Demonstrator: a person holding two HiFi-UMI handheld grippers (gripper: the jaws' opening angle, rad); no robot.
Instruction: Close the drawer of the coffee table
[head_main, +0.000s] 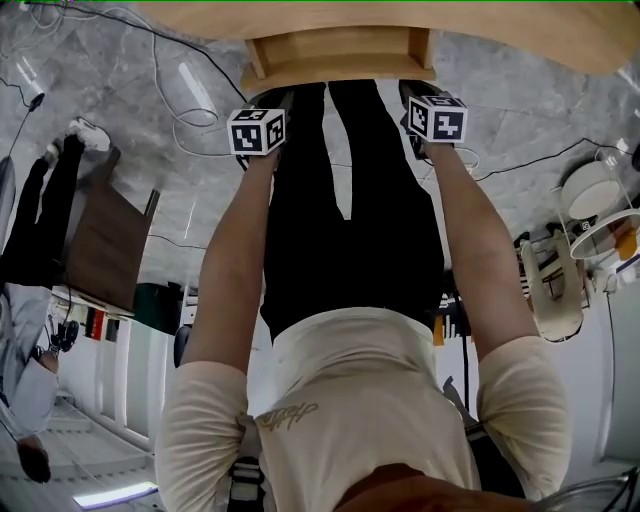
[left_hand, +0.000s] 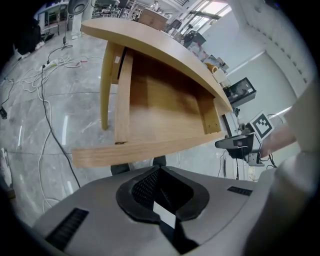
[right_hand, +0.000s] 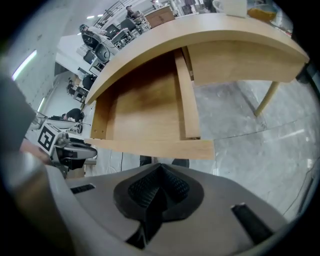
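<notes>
The light wooden coffee table (head_main: 500, 30) has its drawer (head_main: 340, 55) pulled out toward me, and the drawer looks empty. The drawer's front panel (left_hand: 145, 147) lies just ahead of my left gripper (left_hand: 160, 170), near the panel's left part; the jaws are shut with nothing between them. My right gripper (right_hand: 160, 167) is also shut and empty, close before the right part of the same front panel (right_hand: 155, 148). From the head view, the left gripper (head_main: 283, 100) and right gripper (head_main: 410, 95) sit side by side at the drawer front, a small gap apart from it.
Cables (head_main: 170, 60) trail over the grey marble floor (head_main: 120, 120). A dark chair (head_main: 100, 240) and a person (head_main: 30, 360) are at the left. White containers (head_main: 590, 190) stand at the right. Cups (right_hand: 232, 6) sit on the tabletop.
</notes>
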